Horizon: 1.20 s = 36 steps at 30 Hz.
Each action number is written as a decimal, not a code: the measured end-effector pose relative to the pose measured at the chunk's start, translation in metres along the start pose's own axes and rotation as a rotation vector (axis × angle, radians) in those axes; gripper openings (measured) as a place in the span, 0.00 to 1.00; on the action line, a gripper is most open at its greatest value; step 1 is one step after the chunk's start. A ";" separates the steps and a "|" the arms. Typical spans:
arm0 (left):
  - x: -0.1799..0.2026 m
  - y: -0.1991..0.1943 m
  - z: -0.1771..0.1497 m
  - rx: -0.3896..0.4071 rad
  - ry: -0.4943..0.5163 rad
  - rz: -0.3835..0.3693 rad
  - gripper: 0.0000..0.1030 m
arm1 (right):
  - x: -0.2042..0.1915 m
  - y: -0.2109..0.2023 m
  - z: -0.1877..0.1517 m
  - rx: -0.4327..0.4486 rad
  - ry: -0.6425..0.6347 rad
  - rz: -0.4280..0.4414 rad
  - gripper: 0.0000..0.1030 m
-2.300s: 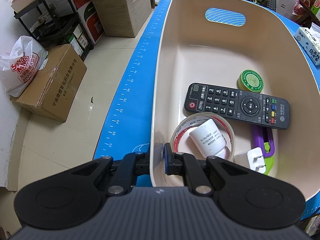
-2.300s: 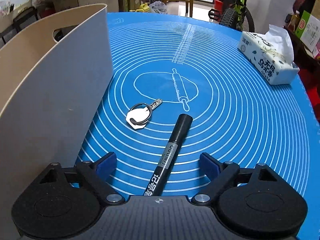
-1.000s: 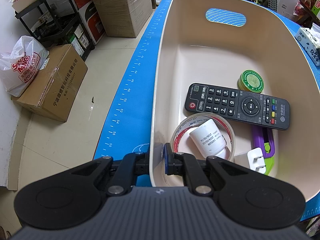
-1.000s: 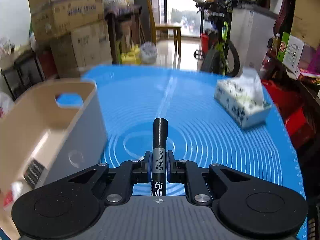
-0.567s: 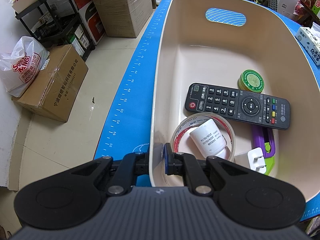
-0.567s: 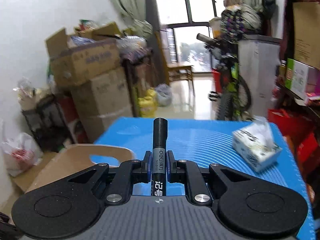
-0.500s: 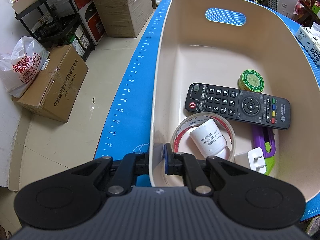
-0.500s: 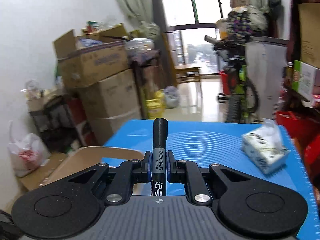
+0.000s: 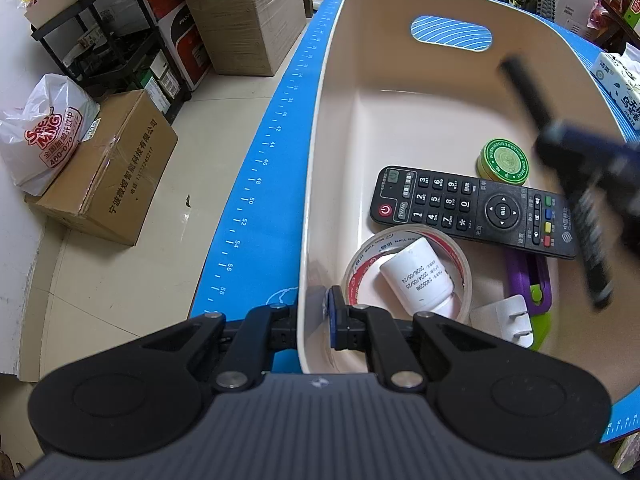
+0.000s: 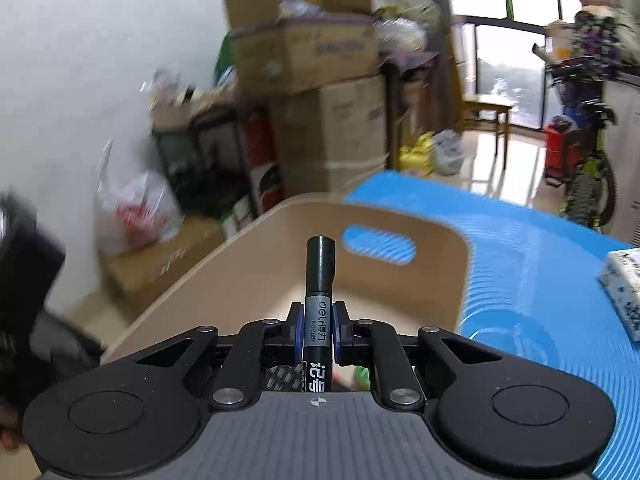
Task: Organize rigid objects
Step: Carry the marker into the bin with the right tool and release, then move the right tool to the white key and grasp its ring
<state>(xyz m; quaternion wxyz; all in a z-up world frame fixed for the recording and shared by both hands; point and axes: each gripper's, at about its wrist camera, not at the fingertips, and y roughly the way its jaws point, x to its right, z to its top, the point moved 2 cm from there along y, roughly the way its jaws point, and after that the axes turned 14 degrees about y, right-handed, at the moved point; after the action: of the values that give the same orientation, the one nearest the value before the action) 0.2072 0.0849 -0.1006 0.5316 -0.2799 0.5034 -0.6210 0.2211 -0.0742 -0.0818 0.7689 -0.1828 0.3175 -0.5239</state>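
My left gripper (image 9: 314,320) is shut on the near left rim of the beige bin (image 9: 320,160), one finger inside and one outside. The bin holds a black remote (image 9: 472,210), a green tin (image 9: 503,160), a tape roll (image 9: 360,276) with a white bottle (image 9: 418,278) in it, a white plug (image 9: 506,320) and a purple-green cutter (image 9: 528,280). My right gripper (image 10: 317,326) is shut on a black marker (image 10: 319,280) and holds it above the bin (image 10: 248,280). In the left wrist view the marker (image 9: 532,96) shows blurred over the bin's right side.
The bin stands on a blue mat (image 9: 256,216) whose left edge drops to the floor. A tissue box (image 10: 624,292) lies on the mat at the right. Cardboard boxes (image 9: 108,168), a bag and shelves stand on the floor to the left.
My right gripper has swung left with the marker and now hangs over the bin, entering the left wrist view. My left gripper has kept its hold on the rim.
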 end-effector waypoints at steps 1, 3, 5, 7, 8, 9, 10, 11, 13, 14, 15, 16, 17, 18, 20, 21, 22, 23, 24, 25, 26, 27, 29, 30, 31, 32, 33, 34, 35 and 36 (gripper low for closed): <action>0.000 0.000 0.000 0.000 0.000 0.000 0.10 | -0.004 0.006 -0.005 -0.030 -0.015 -0.001 0.24; 0.000 0.000 0.000 -0.001 0.000 0.001 0.10 | -0.011 0.015 -0.013 -0.087 -0.036 0.004 0.24; 0.000 0.000 0.000 -0.001 0.000 0.001 0.10 | -0.015 0.020 -0.019 -0.131 -0.039 0.031 0.24; 0.000 0.000 -0.001 -0.001 0.000 0.004 0.10 | -0.016 0.025 -0.022 -0.166 -0.052 0.028 0.24; 0.000 0.000 0.000 -0.002 0.001 0.004 0.10 | -0.017 0.027 -0.025 -0.180 -0.057 0.025 0.24; 0.001 0.000 0.000 -0.003 0.001 0.005 0.10 | -0.018 0.030 -0.026 -0.195 -0.059 0.020 0.24; 0.000 0.000 0.000 -0.003 0.001 0.005 0.11 | -0.018 0.032 -0.027 -0.207 -0.056 0.019 0.24; 0.000 0.000 0.000 -0.003 0.001 0.005 0.11 | -0.016 0.033 -0.027 -0.220 -0.049 0.020 0.25; 0.001 0.000 0.000 -0.002 0.001 0.005 0.11 | -0.016 0.034 -0.027 -0.224 -0.041 0.009 0.33; 0.000 0.000 0.000 -0.002 0.000 0.006 0.11 | -0.015 0.034 -0.027 -0.221 -0.041 0.011 0.45; 0.001 0.000 0.000 -0.002 0.000 0.006 0.11 | -0.015 0.032 -0.025 -0.209 -0.041 0.015 0.57; 0.001 0.000 0.001 -0.003 -0.001 0.007 0.11 | -0.012 0.027 -0.023 -0.189 -0.041 0.020 0.63; 0.001 0.000 0.001 -0.003 -0.001 0.007 0.11 | -0.011 0.023 -0.019 -0.165 -0.041 0.034 0.66; 0.001 0.000 0.001 -0.003 -0.001 0.007 0.11 | -0.008 0.016 -0.014 -0.137 -0.037 0.050 0.71; 0.001 0.000 0.000 -0.003 -0.001 0.007 0.11 | -0.003 0.005 -0.004 -0.086 -0.023 0.063 0.81; 0.001 0.000 0.000 -0.003 0.000 0.008 0.11 | 0.001 -0.001 0.001 -0.052 -0.012 0.073 0.90; 0.001 0.000 0.001 -0.003 0.001 0.009 0.11 | 0.006 -0.009 0.007 -0.014 0.001 0.082 0.95; 0.001 0.000 0.001 -0.004 0.003 0.009 0.11 | 0.011 -0.015 0.012 0.024 0.015 0.087 0.98; 0.001 0.000 0.001 -0.006 0.006 0.010 0.11 | 0.016 -0.019 0.016 0.049 0.022 0.089 0.98; 0.001 0.000 0.001 -0.007 0.007 0.011 0.11 | 0.021 -0.023 0.020 0.075 0.025 0.083 0.98; 0.001 0.000 0.001 -0.007 0.008 0.011 0.11 | 0.027 -0.026 0.024 0.098 0.021 0.070 0.98; 0.001 0.000 0.001 -0.007 0.008 0.012 0.11 | 0.032 -0.029 0.027 0.113 0.017 0.058 0.98; 0.001 0.000 0.001 -0.007 0.008 0.013 0.11 | 0.042 -0.032 0.030 0.128 0.017 0.049 0.98; 0.001 0.000 0.001 -0.008 0.008 0.013 0.11 | 0.050 -0.034 0.032 0.132 0.026 0.048 0.98; 0.002 0.000 0.001 -0.008 0.008 0.013 0.11 | 0.056 -0.034 0.034 0.134 0.037 0.045 0.98; 0.002 0.001 0.001 -0.009 0.007 0.013 0.11 | 0.063 -0.034 0.035 0.136 0.051 0.039 0.98; 0.001 0.001 0.001 -0.008 0.005 0.013 0.11 | 0.069 -0.034 0.036 0.138 0.061 0.032 0.98; 0.001 0.001 0.001 -0.007 0.003 0.013 0.11 | 0.076 -0.034 0.034 0.139 0.075 0.025 0.98; 0.001 0.001 0.001 -0.006 0.000 0.012 0.11 | 0.083 -0.033 0.033 0.141 0.093 0.020 0.98; 0.001 0.001 0.000 -0.005 -0.001 0.012 0.11 | 0.089 -0.030 0.030 0.143 0.111 0.018 0.98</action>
<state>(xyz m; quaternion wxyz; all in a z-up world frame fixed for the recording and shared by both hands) 0.2074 0.0837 -0.1012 0.5349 -0.2785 0.5065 -0.6162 0.2433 -0.1695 -0.0683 0.7659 -0.0953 0.3228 -0.5479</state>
